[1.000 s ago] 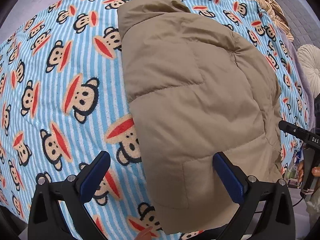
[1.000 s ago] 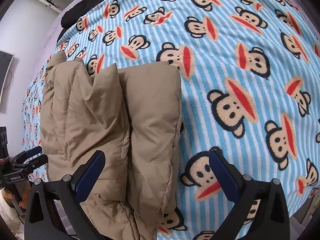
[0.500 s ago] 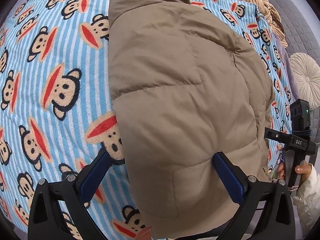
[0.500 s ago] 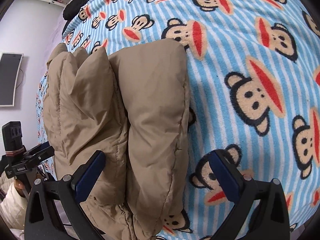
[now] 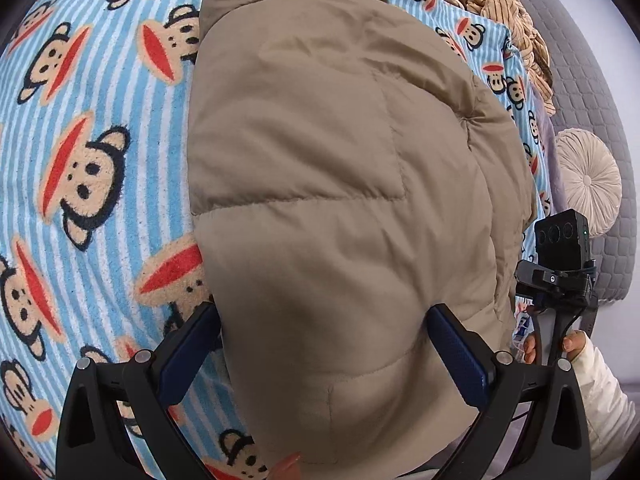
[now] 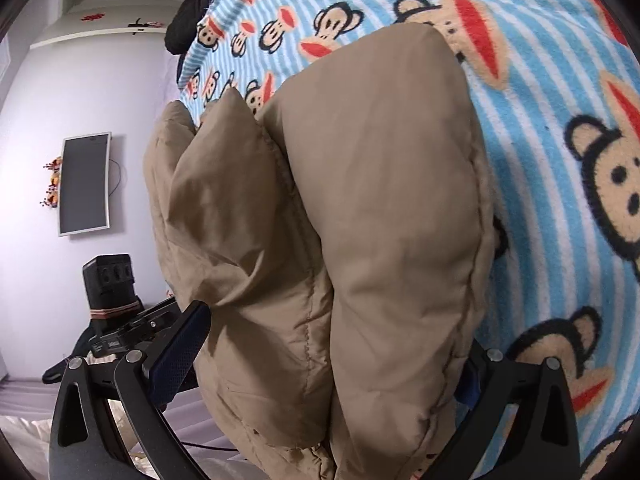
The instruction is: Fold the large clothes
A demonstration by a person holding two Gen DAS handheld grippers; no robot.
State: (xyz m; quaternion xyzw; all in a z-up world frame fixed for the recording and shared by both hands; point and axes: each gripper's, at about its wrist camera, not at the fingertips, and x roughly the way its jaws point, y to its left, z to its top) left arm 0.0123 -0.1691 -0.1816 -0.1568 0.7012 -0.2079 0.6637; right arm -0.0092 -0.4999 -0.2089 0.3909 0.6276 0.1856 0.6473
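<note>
A tan puffer jacket lies folded on the monkey-print striped blanket. My left gripper is open, and the jacket's near end bulges between its blue pads. From the other side, the jacket shows as thick stacked folds. My right gripper is open around that end; its left pad shows, while the right one is mostly hidden behind the fabric. Each view catches the other gripper: the right gripper's body is held by a hand in a white sleeve, and the left gripper's body sits low on the left.
A heap of tan striped cloth lies at the blanket's far right corner. A round pleated cushion rests against a grey quilted headboard. A dark screen hangs on the wall past the bed edge, and a black cloth lies at the blanket's end.
Both grippers have closed in on the jacket from opposite ends. Its bulk now sits between each pair of fingers, which keep the same wide spread.
</note>
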